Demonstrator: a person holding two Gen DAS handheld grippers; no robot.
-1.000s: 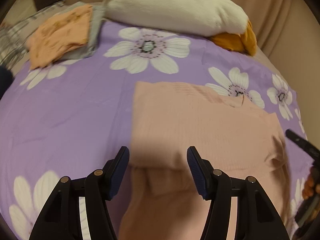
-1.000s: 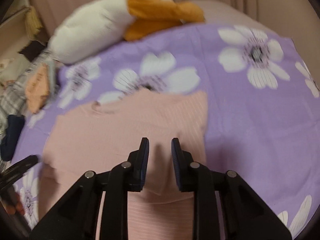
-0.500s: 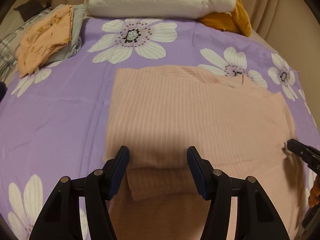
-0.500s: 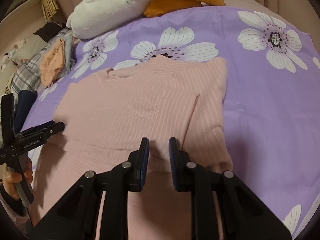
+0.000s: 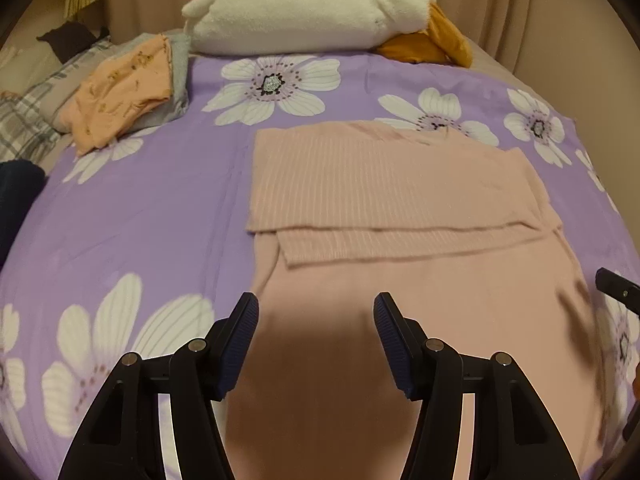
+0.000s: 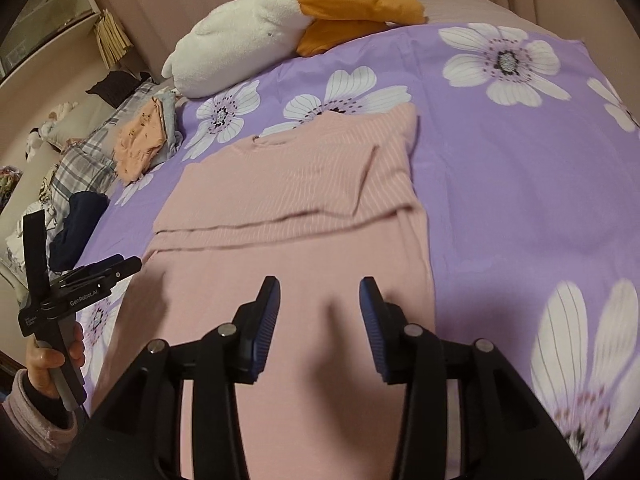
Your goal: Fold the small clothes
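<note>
On the far left, beside the purple flowered bedspread [image 5: 152,216], lay a folded orange garment [image 5: 120,92] on a grey one, with a plaid cloth [image 6: 80,160] and a dark blue item [image 6: 76,220] close by. These stood well apart from the work.

The left gripper [image 5: 314,340] hung above the lower left part of the pink ribbed top [image 5: 380,184]; its jaws stood apart and nothing was between them. The top lay flat in the middle of the bedspread, its sleeves already folded in across the chest, so that a double edge ran across it. The lower body was still spread out toward the person.

The cloth looked thin, soft and light. It would probably sag and crease if it was lifted by one point, and the folded sleeves could slide out. I judged that the best hold was at the two bottom corners of the hem, one for each tong, pinching only the top and not the bedspread under it.

The right gripper [image 6: 320,316] was over the lower right part of the top. Its jaws had just been opening, and they were empty.

Further right the bedspread was free almost to its edge. Behind, a white plush toy [image 5: 304,12] with an orange part lay near the curtain, away from the top.
</note>
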